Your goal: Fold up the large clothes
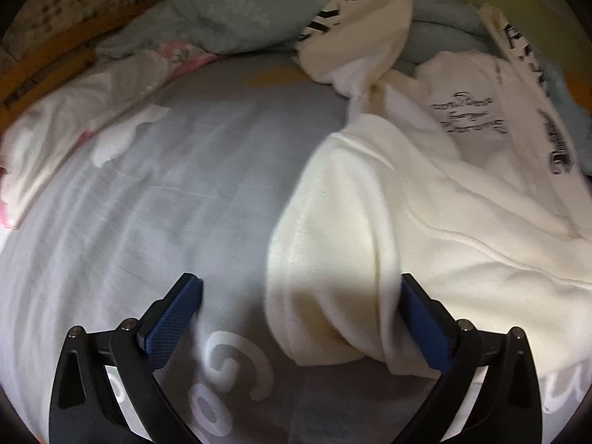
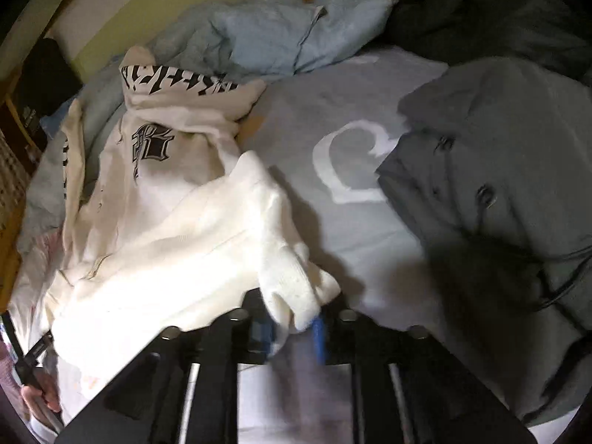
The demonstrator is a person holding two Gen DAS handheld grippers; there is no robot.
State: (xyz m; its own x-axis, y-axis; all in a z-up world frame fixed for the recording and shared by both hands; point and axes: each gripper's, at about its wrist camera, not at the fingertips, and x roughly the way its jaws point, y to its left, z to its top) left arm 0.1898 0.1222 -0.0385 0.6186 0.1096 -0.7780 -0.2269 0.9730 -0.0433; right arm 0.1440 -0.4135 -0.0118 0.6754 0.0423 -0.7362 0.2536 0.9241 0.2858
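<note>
On the grey bedsheet (image 1: 148, 203): cream hoodie (image 1: 425, 203); my left gripper (image 1: 301, 288) gapes wide, my right gripper (image 2: 296, 327) pinches its cuff (image 2: 296, 296).

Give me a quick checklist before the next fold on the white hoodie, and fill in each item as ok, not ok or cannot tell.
1. Right tongs gripping the hoodie cuff: ok, cloth sits between the blue pads.
2. Left tongs open: ok, wide apart.
3. Hoodie fabric within left tongs: ok, the edge lies beside one pad.
4. Hoodie spread flat: not ok, bunched and twisted.
5. Bare sheet beside the hoodie: ok.
6. Grey garment apart from the hoodie: ok.
</note>
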